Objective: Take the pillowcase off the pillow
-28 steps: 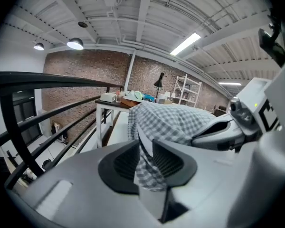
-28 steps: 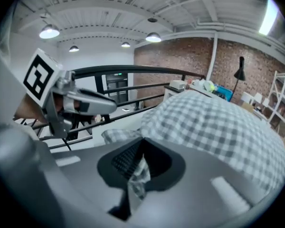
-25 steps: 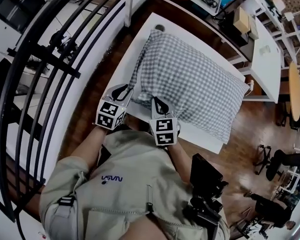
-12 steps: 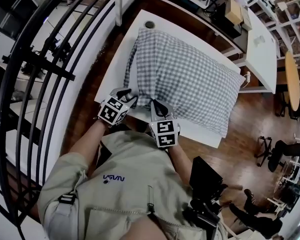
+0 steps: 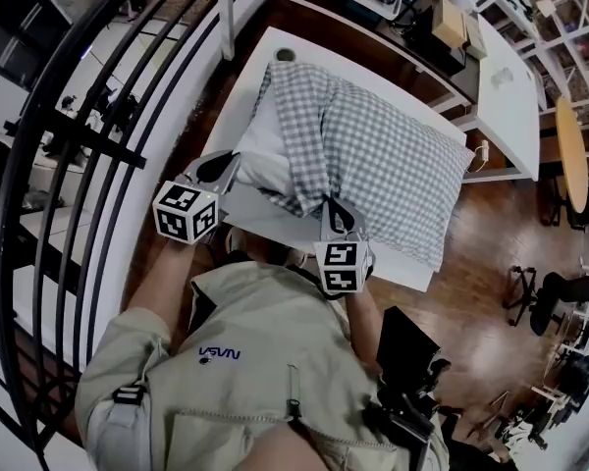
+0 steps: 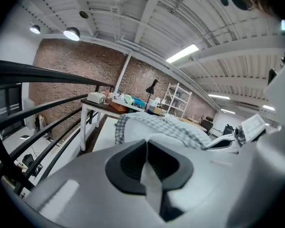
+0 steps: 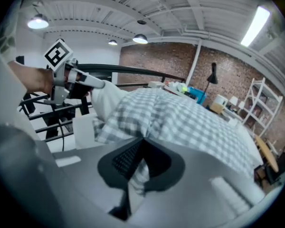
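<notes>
White tabletop [image 5: 260,214] carries the soft white pillow [image 5: 260,157], partly bared from its grey-checked cotton pillowcase [image 5: 393,155]. My left gripper [image 5: 230,162], jaws just closed, pinches the pillow's end. My right gripper [image 5: 332,204] clamps the hem of the case. It looks limp and light, so the hem is the right hold.

**A:** What is the pillowcase [image 5: 393,155] made of?

**B:** Woven cloth in a grey-and-white check, matt and creased. The pillow [image 5: 260,147] is plain white cloth, smoother.

**A:** And the table [image 5: 263,224]?

**B:** A smooth, matt white top. The floor [image 5: 491,253] is brown wood with a gloss, and the railing [image 6: 38,72] is black metal with a faint sheen.

**A:** The right gripper [image 7: 141,144]?

**B:** Its shell is matt grey plastic, with a black ribbed lining at the jaws. The wall [image 6: 76,58] is rough brick, and the jacket [image 5: 265,361] is matt beige cloth.
</notes>
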